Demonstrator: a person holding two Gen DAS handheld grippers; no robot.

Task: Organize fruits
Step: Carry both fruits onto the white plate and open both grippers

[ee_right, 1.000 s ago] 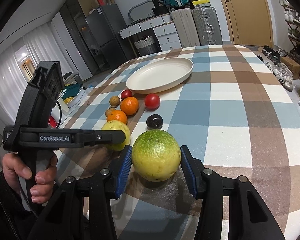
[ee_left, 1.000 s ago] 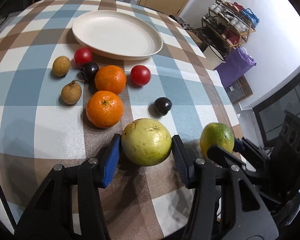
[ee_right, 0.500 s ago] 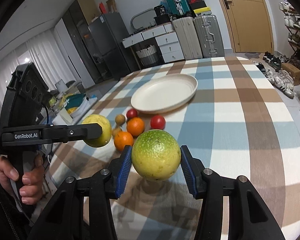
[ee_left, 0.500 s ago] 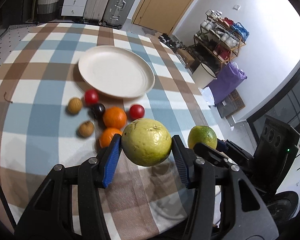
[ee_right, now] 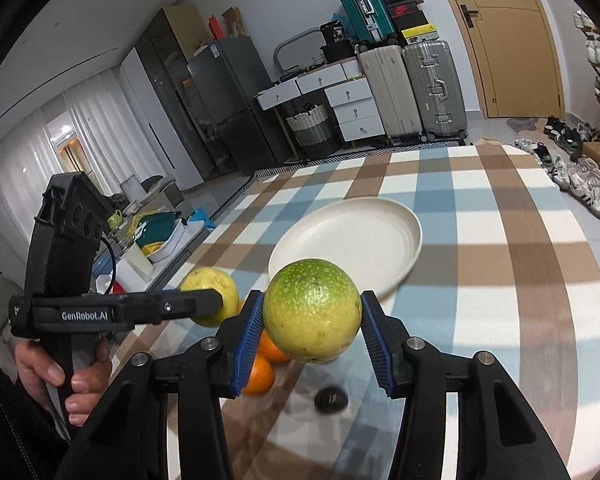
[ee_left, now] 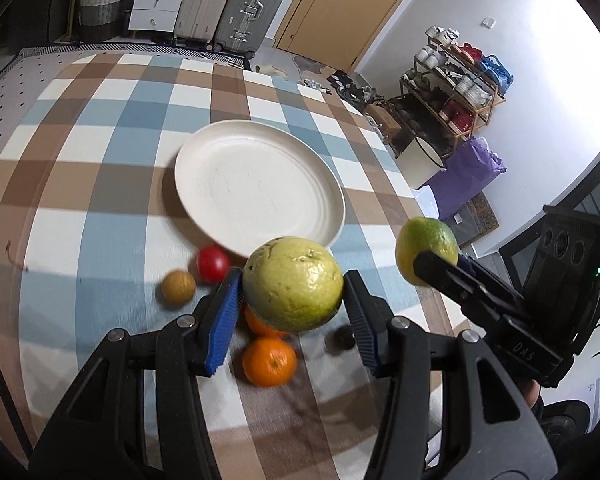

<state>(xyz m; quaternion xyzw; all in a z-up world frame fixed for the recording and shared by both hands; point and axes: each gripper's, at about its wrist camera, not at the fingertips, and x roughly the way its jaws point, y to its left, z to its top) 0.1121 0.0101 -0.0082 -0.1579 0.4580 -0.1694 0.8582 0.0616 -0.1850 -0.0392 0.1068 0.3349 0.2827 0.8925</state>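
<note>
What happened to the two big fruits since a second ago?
Both went up. The left gripper lifted the yellow-green fruit off the checked tablecloth and toward the white plate. The right gripper did the same with the green fruit. Both grips stayed shut, the plate stayed empty, and the small fruits stayed on the table.

left tongs (ee_left: pixel 293 306): clamped on pale yellow-green fruit (ee_left: pixel 293 283), lifted off counter (ee_left: pixel 100 184) | right tongs (ee_left: pixel 434 262): to the right, gripping green fruit (ee_left: pixel 426 242) | white plate (ee_left: pixel 260 186): beyond tongs | oranges (ee_left: pixel 269 361), red fruit (ee_left: pixel 213 264): below the left tongs
</note>
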